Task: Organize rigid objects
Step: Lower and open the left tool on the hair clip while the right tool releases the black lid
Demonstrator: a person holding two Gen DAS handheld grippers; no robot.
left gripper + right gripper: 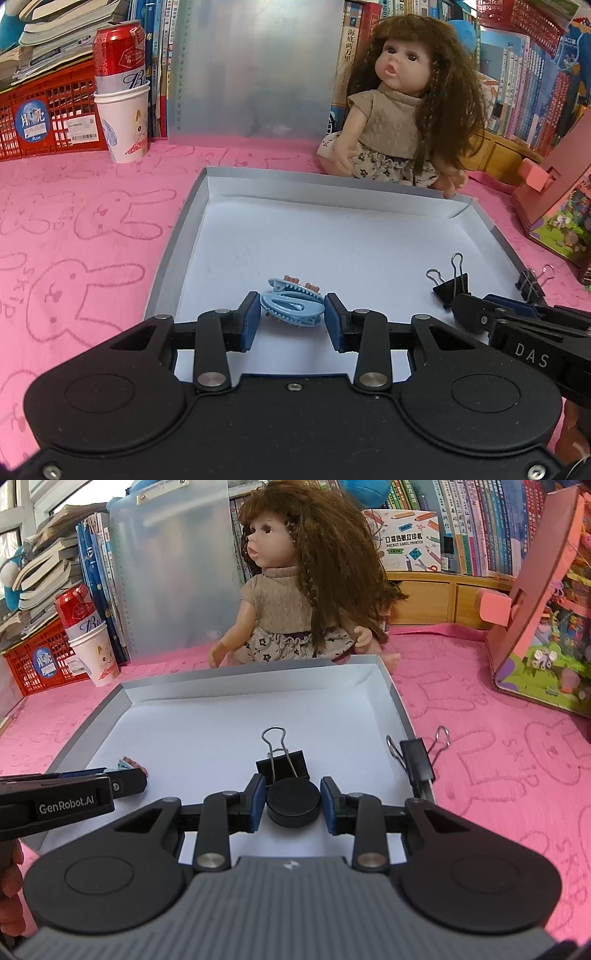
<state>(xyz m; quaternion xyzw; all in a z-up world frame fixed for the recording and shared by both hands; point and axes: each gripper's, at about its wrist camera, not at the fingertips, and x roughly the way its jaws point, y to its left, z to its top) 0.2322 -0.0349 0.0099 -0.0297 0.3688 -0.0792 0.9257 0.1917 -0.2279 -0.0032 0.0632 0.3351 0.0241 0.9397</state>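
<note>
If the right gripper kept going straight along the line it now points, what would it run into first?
The right gripper, clamped on a black round puck, points down into the white tray. Directly ahead stands a black binder clip on the tray floor, so the puck would probably bump that first, though how far apart they are is unclear.

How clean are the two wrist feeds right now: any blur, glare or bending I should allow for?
Left wrist view: sharp, soft even light, the gray box rim bows from the fisheye, corners vignetted. Right wrist view: equally sharp, the window at upper left blown out, the black puck nearly textureless, the box edges curved.
</note>
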